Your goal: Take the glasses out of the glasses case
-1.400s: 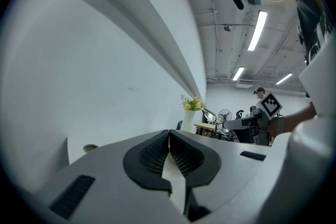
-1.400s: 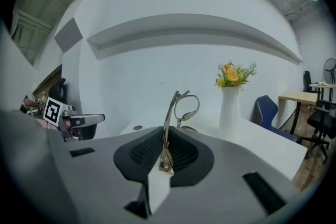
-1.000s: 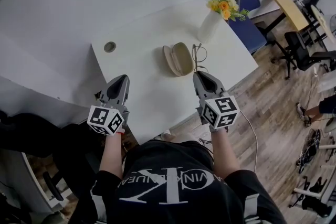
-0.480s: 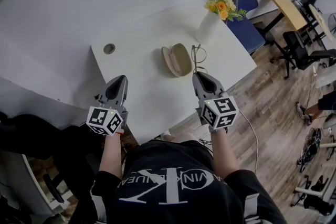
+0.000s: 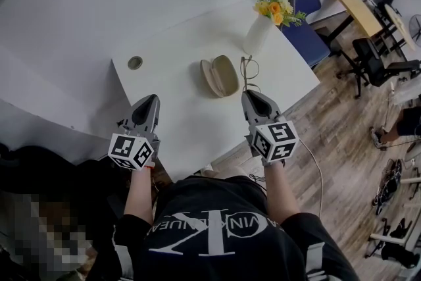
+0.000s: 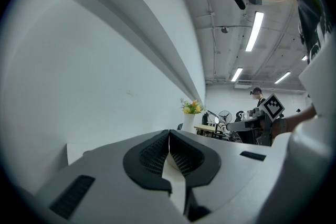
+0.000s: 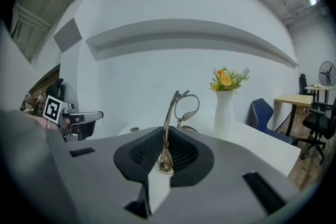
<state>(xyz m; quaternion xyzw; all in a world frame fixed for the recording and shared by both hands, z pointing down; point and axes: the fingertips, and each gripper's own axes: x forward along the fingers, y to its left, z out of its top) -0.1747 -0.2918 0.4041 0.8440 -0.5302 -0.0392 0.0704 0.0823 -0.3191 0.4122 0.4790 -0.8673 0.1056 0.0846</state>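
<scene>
Head view: glasses case [image 5: 220, 75] lies open on the white worktop [image 5: 176, 105], at 12 o'clock from the gap between the two grippers. It looks empty. The glasses [image 5: 248, 70] are out of it, just beside its 3 o'clock edge. I cannot tell whether the frame touches the surface.

Right gripper [image 7: 166, 150]: jaws pinched together on one thin metal temple of the glasses. The temple runs up between the pads, and a lens shows beyond at 12 o'clock in the right gripper view.

Left gripper [image 6: 169, 140]: jaws closed against each other with nothing between them. It is held at 7 o'clock of the case, well apart from it.

Vase [image 5: 257, 34] with flowers [image 5: 276, 4] stands near, at 1 o'clock of the glasses. Cable hole [image 5: 135, 62] is at 9 o'clock of the case.

Judgement: removal looks done. The step in hand is carrying the glasses clear and setting them down.

Notes for doing it well:
- The hold is on one slim temple, so the frame can pivot. Keep the wrist level, no roll
- Head for bare worktop at 6 o'clock of the case, away from the vase and the 3 o'clock worktop edge
- Lower until the rims rest, then ease the jaws apart slowly so the temple does not spring
- The left gripper could steady the case if it gets nudged
</scene>
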